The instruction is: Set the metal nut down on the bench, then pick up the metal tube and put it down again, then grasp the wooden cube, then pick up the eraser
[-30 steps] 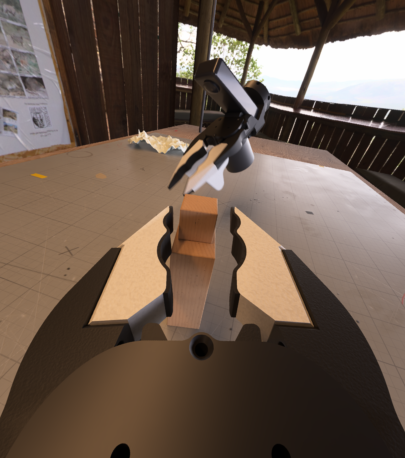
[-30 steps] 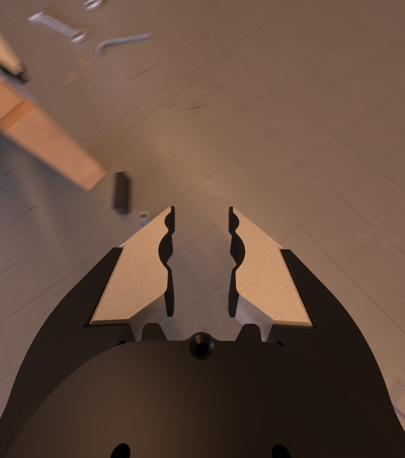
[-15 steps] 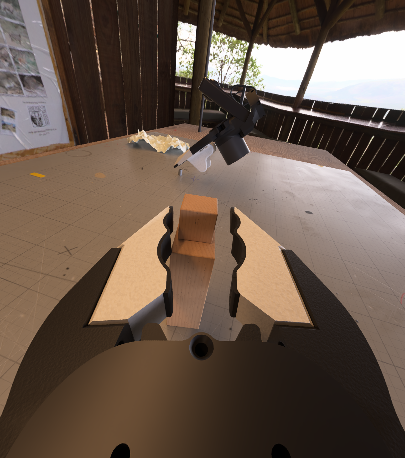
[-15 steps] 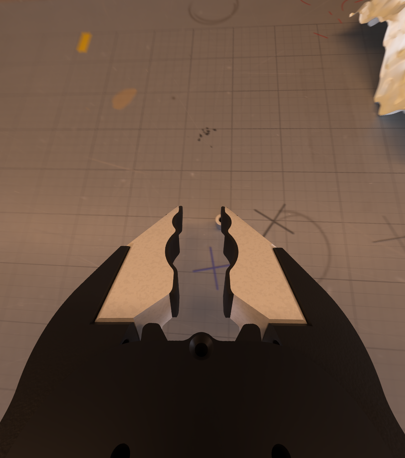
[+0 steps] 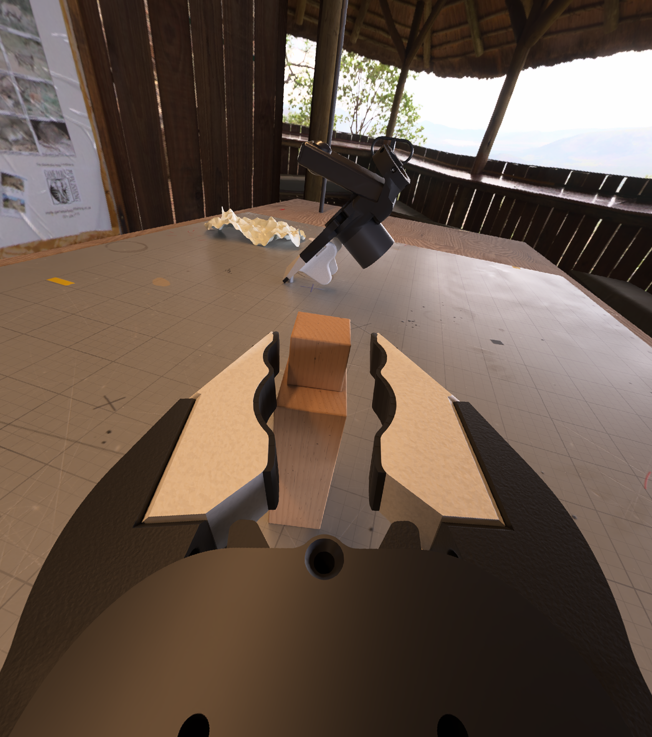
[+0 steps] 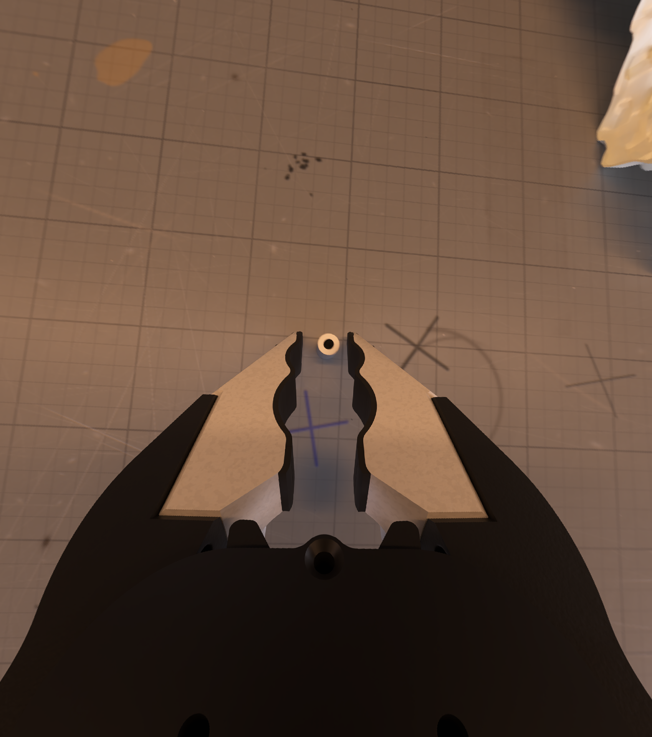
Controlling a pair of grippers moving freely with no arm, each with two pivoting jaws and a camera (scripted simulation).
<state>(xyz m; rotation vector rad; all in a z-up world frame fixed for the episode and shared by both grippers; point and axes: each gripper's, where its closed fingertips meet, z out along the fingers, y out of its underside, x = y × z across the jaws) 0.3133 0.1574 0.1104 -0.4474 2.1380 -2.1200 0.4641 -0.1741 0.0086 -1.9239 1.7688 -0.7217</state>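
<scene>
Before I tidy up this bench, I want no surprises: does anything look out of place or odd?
Yes. A crumpled sheet of paper lies at the bench's far edge. Also, the left tool is open with wooden blocks stacked loose between its fingers, unclamped. The tiny metal tube stands upright at the right tool's tips.

right gripper (image 6: 323,338): has dropped closer to the gridded bench mat (image 6: 157,239) | small silver metal tube (image 6: 328,345), upright: was half hidden by the right fingertip, now sits clear between both tips | jaws: gap slightly wider than half a second ago
</scene>
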